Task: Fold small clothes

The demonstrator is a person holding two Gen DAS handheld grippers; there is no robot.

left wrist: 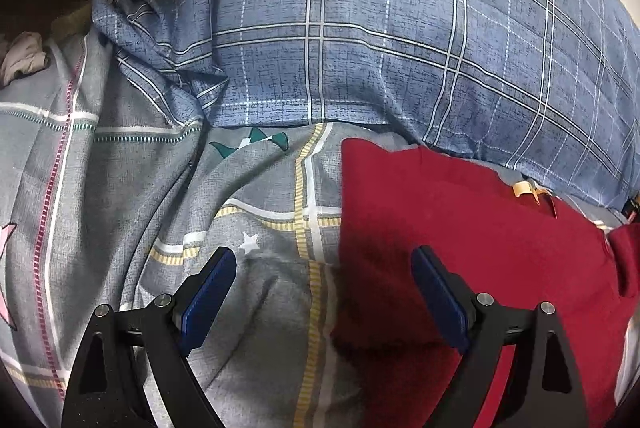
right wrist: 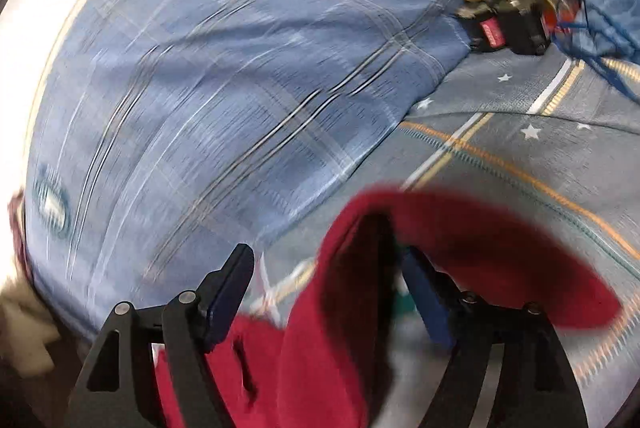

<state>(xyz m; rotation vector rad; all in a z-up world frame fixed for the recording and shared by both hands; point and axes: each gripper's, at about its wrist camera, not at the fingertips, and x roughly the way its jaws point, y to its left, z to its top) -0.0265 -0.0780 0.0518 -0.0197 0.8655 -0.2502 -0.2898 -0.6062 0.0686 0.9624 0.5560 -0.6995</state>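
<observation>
On the bed (left wrist: pixel 120 187), left tongs (left wrist: pixel 324 292) hang spread beside the flat red garment (left wrist: pixel 460 228); right tongs (right wrist: pixel 328 292) gape, a red flap draped loose between them, seemingly released mid-fold.

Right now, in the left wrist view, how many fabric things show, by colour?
Red: 1, the garment
Blue plaid: 1, the pillow
Grey patterned: 1, the bedsheet
Pale: 1, the crumpled cloth
Total: 4
</observation>
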